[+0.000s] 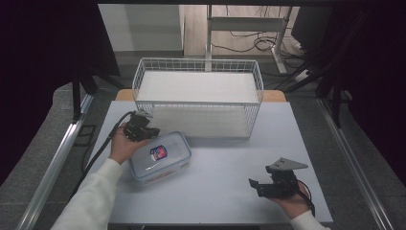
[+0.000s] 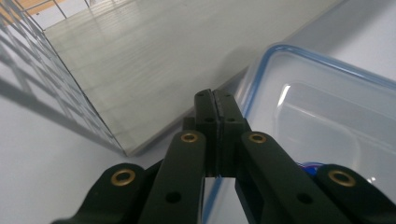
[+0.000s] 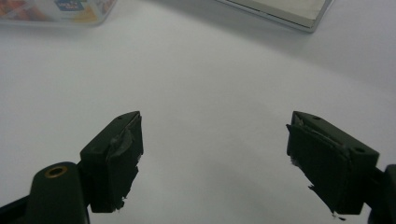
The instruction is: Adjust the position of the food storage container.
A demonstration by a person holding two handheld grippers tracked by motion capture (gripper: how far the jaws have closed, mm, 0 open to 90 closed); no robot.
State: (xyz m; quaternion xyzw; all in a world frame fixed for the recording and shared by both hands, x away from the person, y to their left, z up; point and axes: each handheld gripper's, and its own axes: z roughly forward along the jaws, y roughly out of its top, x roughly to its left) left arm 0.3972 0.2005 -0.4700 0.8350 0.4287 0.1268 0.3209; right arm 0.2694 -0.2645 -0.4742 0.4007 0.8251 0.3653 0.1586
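The clear plastic container [image 1: 161,156], with its blue-rimmed lid and a red-and-blue label, lies flat on the left half of the tabletop [image 1: 230,163], nearer the left edge than the front one. The left gripper [image 1: 143,132] sits at the container's far-left corner; in the left gripper view its jaws are pressed together right at the lid's rim [image 2: 261,70] — whether they pinch a lip of the lid or merely rest beside it is hard to tell. The wire basket [image 1: 198,96] stands along the tabletop's far edge, its near-left corner just behind that gripper. The right gripper [image 1: 261,187] lies near the front-right corner, jaws spread wide over bare tabletop — holding nothing, well apart from the container.
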